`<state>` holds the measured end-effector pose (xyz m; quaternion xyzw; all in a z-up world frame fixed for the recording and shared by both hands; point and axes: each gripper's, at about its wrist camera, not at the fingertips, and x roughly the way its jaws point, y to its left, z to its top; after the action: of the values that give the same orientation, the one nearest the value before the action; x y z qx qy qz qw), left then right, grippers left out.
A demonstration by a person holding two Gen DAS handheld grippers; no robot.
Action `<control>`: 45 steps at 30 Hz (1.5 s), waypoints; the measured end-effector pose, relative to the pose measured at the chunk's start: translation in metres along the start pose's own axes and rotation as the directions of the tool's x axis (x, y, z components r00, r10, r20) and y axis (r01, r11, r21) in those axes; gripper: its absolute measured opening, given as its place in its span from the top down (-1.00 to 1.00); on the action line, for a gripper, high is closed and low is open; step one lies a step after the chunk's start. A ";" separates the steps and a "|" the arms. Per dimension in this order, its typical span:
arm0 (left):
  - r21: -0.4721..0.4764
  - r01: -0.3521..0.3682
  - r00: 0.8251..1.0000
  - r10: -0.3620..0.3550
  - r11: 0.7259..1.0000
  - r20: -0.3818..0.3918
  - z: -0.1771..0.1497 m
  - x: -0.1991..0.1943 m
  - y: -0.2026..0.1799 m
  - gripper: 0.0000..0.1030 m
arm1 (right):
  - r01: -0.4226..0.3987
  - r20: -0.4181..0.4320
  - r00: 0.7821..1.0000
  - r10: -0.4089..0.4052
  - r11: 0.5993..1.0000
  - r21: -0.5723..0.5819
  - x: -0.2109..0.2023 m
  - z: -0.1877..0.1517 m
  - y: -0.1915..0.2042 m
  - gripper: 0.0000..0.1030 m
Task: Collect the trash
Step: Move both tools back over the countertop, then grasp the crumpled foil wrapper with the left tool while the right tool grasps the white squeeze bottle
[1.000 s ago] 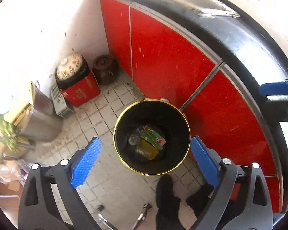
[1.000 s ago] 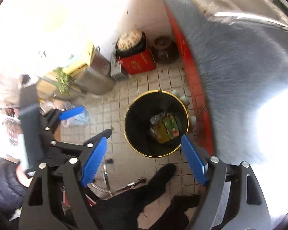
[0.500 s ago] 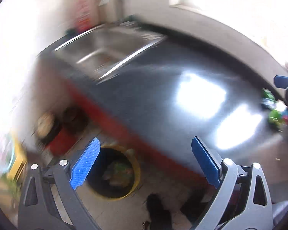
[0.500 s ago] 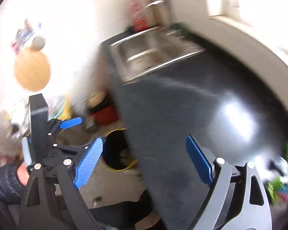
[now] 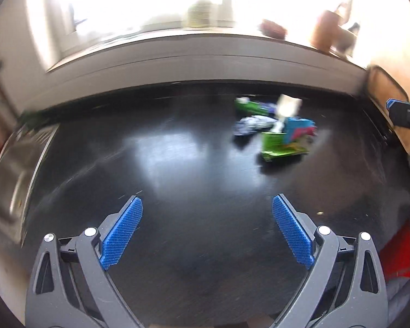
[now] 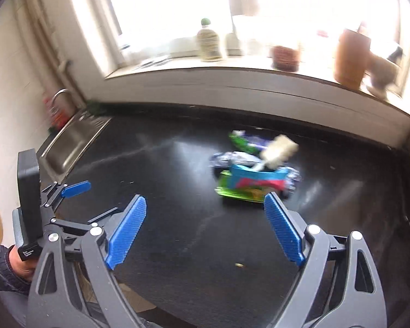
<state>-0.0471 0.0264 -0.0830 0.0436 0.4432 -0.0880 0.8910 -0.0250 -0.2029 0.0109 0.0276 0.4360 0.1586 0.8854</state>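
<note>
A small heap of trash lies on the black counter [image 5: 177, 164]: a green and blue carton [image 5: 285, 139] [image 6: 248, 184], a crumpled silvery wrapper [image 5: 250, 125] [image 6: 235, 158], a green wrapper [image 5: 248, 105] [image 6: 242, 140] and a whitish piece [image 6: 277, 150] on top. My left gripper [image 5: 207, 229] hangs open over bare counter, short of the heap and left of it. My right gripper [image 6: 205, 224] is open too, nothing between its fingers; its right fingertip [image 6: 270, 202] shows just in front of the carton. The left gripper [image 6: 76, 187] appears at the left of the right wrist view.
A steel sink [image 5: 11, 175] [image 6: 71, 142] is set into the counter at the left. A window sill behind carries a bottle [image 6: 209, 43], a brown pot [image 6: 285, 54] and a tan jar [image 6: 351, 57]. A red cabinet front [image 5: 399, 251] shows at the lower right.
Both grippers have swung up from the black bin on the floor, across the sink and counter, and now face the trash heap. Both stay open.
</note>
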 end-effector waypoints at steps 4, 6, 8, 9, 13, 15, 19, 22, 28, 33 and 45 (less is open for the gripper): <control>0.092 0.046 0.999 -0.046 0.995 -0.002 0.014 0.011 -0.029 -0.81 | 0.033 0.013 0.999 -0.034 0.996 0.081 -0.011 -0.008 -0.038 -0.66; 0.113 0.062 0.998 -0.062 0.992 -0.006 0.018 0.016 -0.034 -0.81 | 0.044 0.014 0.999 -0.046 0.994 0.104 -0.013 -0.009 -0.054 -0.66; 0.129 0.082 0.997 -0.081 0.988 -0.014 0.023 0.023 -0.039 -0.81 | 0.046 0.009 0.999 -0.047 0.992 0.115 -0.012 -0.009 -0.066 -0.66; 0.135 0.091 0.996 -0.090 0.987 -0.016 0.025 0.027 -0.041 -0.81 | 0.043 0.006 0.999 -0.044 0.992 0.121 -0.008 -0.007 -0.070 -0.66; 0.165 0.099 0.995 -0.095 0.981 -0.034 0.038 0.052 -0.049 -0.81 | 0.008 -0.022 1.000 -0.004 0.986 0.166 0.014 0.002 -0.086 -0.66; 0.176 0.101 0.995 -0.097 0.979 -0.029 0.045 0.063 -0.051 -0.81 | -0.008 -0.035 0.999 0.014 0.984 0.179 0.029 0.011 -0.096 -0.66; 0.203 0.112 0.994 -0.110 0.973 -0.021 0.068 0.095 -0.046 -0.81 | -0.035 -0.072 0.996 0.051 0.977 0.212 0.070 0.033 -0.117 -0.66; 0.238 0.116 0.993 -0.111 0.964 -0.033 0.084 0.129 -0.041 -0.81 | -0.047 -0.109 0.991 0.075 0.970 0.240 0.109 0.050 -0.137 -0.66; 0.286 0.201 0.978 -0.177 0.937 -0.108 0.114 0.195 -0.033 -0.77 | -0.039 -0.218 0.970 0.107 0.954 0.299 0.191 0.074 -0.174 -0.59; 0.297 0.308 0.947 -0.262 0.904 -0.186 0.123 0.231 -0.037 -0.59 | -0.032 -0.307 0.940 0.149 0.935 0.354 0.249 0.074 -0.192 -0.46; 0.305 0.373 0.920 -0.307 0.876 -0.243 0.120 0.252 -0.052 0.50 | -0.053 -0.288 0.943 0.167 0.930 0.364 0.261 0.081 -0.185 0.60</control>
<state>0.1855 -0.0728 -0.2112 0.1284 0.5033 -0.3157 0.7940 0.2346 -0.2911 -0.1731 0.1842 0.5901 0.1307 0.7751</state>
